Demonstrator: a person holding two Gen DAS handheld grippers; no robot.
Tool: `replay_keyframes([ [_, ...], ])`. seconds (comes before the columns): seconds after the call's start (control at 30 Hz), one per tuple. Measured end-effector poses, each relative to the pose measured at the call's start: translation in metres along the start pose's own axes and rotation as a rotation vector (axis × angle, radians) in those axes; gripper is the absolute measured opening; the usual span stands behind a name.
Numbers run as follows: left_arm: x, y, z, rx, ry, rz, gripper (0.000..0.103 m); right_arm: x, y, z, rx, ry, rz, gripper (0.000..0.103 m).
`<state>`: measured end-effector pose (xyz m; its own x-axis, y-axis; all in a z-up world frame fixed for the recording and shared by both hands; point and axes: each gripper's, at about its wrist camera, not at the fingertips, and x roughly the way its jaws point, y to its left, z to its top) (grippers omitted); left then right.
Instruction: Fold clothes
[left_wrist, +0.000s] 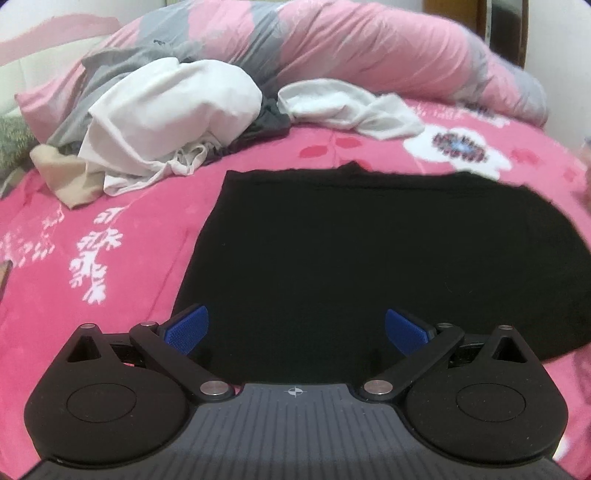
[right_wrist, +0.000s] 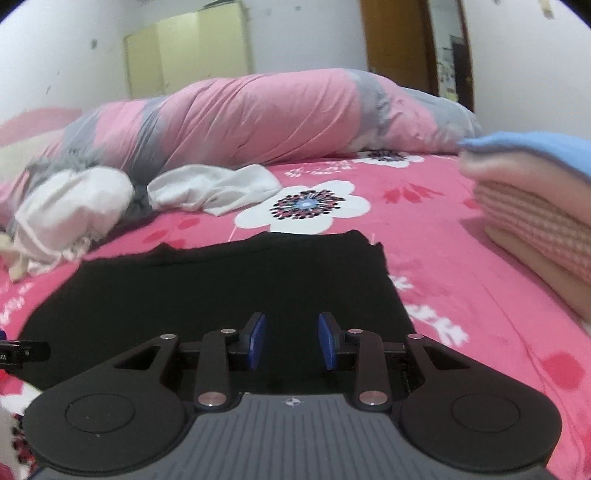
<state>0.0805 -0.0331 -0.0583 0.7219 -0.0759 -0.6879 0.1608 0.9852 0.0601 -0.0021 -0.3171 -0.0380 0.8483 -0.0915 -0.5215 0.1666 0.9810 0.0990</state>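
**Black garment flat on bed, both grippers empty above it**

Left wrist view: the left gripper (left_wrist: 295, 328) has its blue-padded jaws spread wide, holding nothing, over the near edge of a black, flat-lying cloth garment (left_wrist: 369, 251) on the pink floral bedsheet (left_wrist: 110, 221). Far left lies a heap of crumpled white and grey clothes (left_wrist: 166, 118); a rolled pink-and-grey quilt (left_wrist: 369, 48) runs along the far side.

Right wrist view: the right gripper (right_wrist: 291, 341) has jaws partly apart, empty, above the same black garment (right_wrist: 221, 280). A stack of folded pink and blue fabrics (right_wrist: 535, 206) sits at right, well apart from it
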Motion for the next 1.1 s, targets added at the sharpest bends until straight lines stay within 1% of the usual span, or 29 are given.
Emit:
replay_keyframes([
  [0.07, 0.006, -0.004, -0.002, 0.021, 0.015, 0.005, 0.103, 0.011, -0.001, -0.003, -0.034, 0.021, -0.018, 0.033],
  [0.13, 0.013, -0.007, -0.005, 0.037, 0.040, 0.001, 0.103, 0.022, -0.013, -0.009, -0.038, 0.080, -0.058, 0.033],
  [0.23, 0.020, -0.008, -0.009, 0.036, 0.076, -0.005, 0.103, 0.022, -0.044, -0.020, 0.008, 0.139, -0.081, 0.032],
  [0.27, 0.022, -0.007, -0.009, 0.025, 0.083, -0.011, 0.103, 0.016, -0.055, -0.021, 0.048, 0.137, -0.057, 0.032],
  [0.33, 0.024, -0.002, -0.009, -0.004, 0.096, -0.030, 0.103, 0.008, -0.067, -0.019, 0.067, 0.139, -0.098, 0.031],
  [0.4, 0.026, 0.003, -0.008, -0.027, 0.108, -0.051, 0.103, 0.000, -0.071, -0.015, 0.071, 0.138, -0.178, 0.033],
  [0.43, 0.027, 0.004, -0.008, -0.032, 0.112, -0.058, 0.103, -0.005, -0.072, -0.011, 0.083, 0.128, -0.192, 0.033],
  [0.53, 0.027, 0.007, -0.008, -0.037, 0.114, -0.071, 0.103, -0.018, -0.064, 0.001, 0.136, 0.072, -0.118, 0.033],
  [0.6, 0.027, 0.007, -0.008, -0.037, 0.116, -0.074, 0.103, -0.017, -0.047, 0.006, 0.129, 0.051, -0.067, 0.033],
  [0.7, 0.027, 0.006, -0.010, -0.044, 0.106, -0.072, 0.103, -0.004, -0.024, 0.005, 0.102, 0.069, -0.027, 0.033],
  [0.77, 0.026, 0.005, -0.012, -0.049, 0.095, -0.068, 0.103, 0.008, -0.015, -0.004, 0.090, 0.104, -0.020, 0.033],
  [0.83, 0.025, 0.003, -0.014, -0.043, 0.082, -0.062, 0.103, 0.020, -0.010, -0.020, 0.056, 0.175, -0.058, 0.033],
  [0.97, 0.025, 0.004, -0.015, -0.043, 0.078, -0.070, 0.103, 0.007, -0.005, -0.037, 0.001, 0.132, -0.082, 0.033],
  [1.1, 0.025, 0.005, -0.015, -0.039, 0.078, -0.075, 0.103, -0.003, -0.005, -0.031, 0.023, 0.113, -0.097, 0.034],
])
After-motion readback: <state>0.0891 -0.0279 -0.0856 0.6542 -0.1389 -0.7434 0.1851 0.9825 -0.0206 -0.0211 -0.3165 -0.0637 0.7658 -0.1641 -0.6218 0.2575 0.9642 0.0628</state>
